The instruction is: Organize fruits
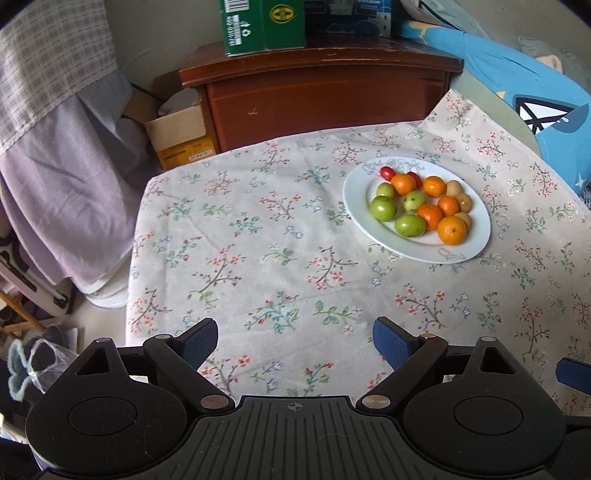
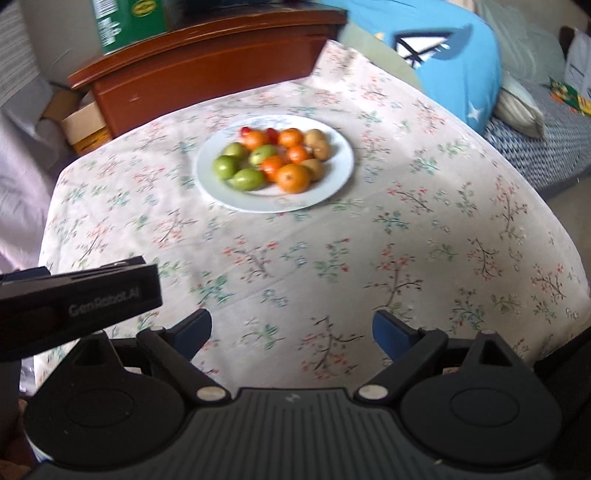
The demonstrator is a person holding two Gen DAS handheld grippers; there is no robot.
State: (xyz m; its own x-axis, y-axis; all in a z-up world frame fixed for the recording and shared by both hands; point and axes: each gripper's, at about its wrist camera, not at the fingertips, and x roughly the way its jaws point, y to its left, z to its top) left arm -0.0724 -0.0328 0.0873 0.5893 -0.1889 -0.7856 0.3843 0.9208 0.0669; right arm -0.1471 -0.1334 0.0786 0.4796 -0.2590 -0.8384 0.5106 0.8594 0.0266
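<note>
A white plate [image 1: 476, 218] sits on the floral tablecloth at the far right; it also shows in the right wrist view [image 2: 332, 177]. On it lie several oranges [image 1: 451, 230], several green fruits [image 1: 383, 208], small red tomatoes [image 1: 387, 172] and brown longan-like fruits [image 1: 453, 188]. The oranges [image 2: 292, 178] and green fruits [image 2: 225, 166] also show in the right wrist view. My left gripper [image 1: 294, 338] is open and empty, well short of the plate. My right gripper [image 2: 291, 334] is open and empty, also short of the plate. The left gripper's body [image 2: 77, 299] shows at the left of the right wrist view.
The floral tablecloth [image 1: 258, 258] covers the table. Behind stands a dark wooden cabinet [image 1: 321, 92] with a green box [image 1: 262, 26]. A cardboard box [image 1: 177, 129] and draped cloth [image 1: 55, 166] are at the left. A blue cushion [image 1: 517, 92] lies at the right.
</note>
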